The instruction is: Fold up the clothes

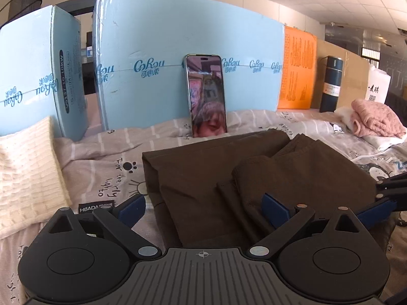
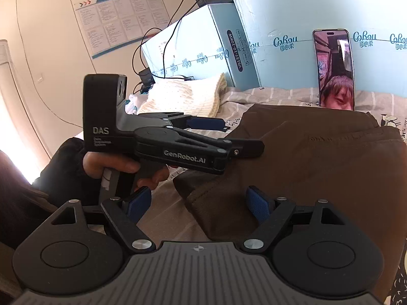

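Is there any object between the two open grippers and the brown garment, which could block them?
Nothing visible does. The left gripper and right gripper both stand open directly over the brown garment; the phone stands behind it.

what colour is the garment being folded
Dark brown garment, plain with no pattern; clearest in the left wrist view.

Your left wrist cam sits low and close over the brown garment (image 1: 254, 172), facing the blue boxes (image 1: 178, 58) and propped phone (image 1: 206, 96). Your right wrist cam looks in from the right, tilted, catching the left gripper (image 2: 223, 132) side-on. Both views share garment, phone and boxes.
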A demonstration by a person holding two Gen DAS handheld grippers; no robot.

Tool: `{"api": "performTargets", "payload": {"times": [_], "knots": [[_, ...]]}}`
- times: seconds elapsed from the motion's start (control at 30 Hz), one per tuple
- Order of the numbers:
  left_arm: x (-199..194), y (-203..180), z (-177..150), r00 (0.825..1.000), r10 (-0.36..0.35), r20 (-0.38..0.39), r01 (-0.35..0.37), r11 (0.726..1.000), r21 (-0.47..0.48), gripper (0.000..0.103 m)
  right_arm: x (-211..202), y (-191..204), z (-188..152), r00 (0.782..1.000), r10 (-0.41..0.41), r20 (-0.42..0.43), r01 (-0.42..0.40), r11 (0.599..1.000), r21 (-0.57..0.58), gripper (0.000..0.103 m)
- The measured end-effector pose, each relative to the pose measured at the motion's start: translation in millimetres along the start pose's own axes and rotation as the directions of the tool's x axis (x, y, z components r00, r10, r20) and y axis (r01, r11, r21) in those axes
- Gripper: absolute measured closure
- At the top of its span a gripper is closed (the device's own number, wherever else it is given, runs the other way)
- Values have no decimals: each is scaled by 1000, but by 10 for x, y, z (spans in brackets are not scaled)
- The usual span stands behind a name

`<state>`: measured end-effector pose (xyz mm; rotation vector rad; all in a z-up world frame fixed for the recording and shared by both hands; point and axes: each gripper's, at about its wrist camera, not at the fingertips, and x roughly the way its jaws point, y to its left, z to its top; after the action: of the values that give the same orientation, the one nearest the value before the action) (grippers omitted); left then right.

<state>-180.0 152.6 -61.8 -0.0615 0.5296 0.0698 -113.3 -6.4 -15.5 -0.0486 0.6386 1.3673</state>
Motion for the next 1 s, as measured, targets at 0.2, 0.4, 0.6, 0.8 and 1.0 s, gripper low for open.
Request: {"api": "performTargets", "payload": {"times": [0.2,0.4,0.6,0.8,1.0], "knots": [[32,285,10,1000,-14,-20,10,984,-175,3,-411,-274,51,960,-265,89,260,964,57,19],[101,532,-30,997,-30,-64,7,941,-338,3,-501,-773,8,870,-493,18,482,856,189,18],[133,533,-47,992,-109,-56,81,929,-362,3,-409,-993,-46,887,-460,-30,450,850,275,18],[178,429,-49,975,-211,-63,180,928,-327,3,-244,-1042,-21,896,-442,-45,434,851,295,15],[231,542,-70,939,-345,-13,303,840,-450,3,-179,-1124,5,930,-366,-25,351,868,351,13]]}}
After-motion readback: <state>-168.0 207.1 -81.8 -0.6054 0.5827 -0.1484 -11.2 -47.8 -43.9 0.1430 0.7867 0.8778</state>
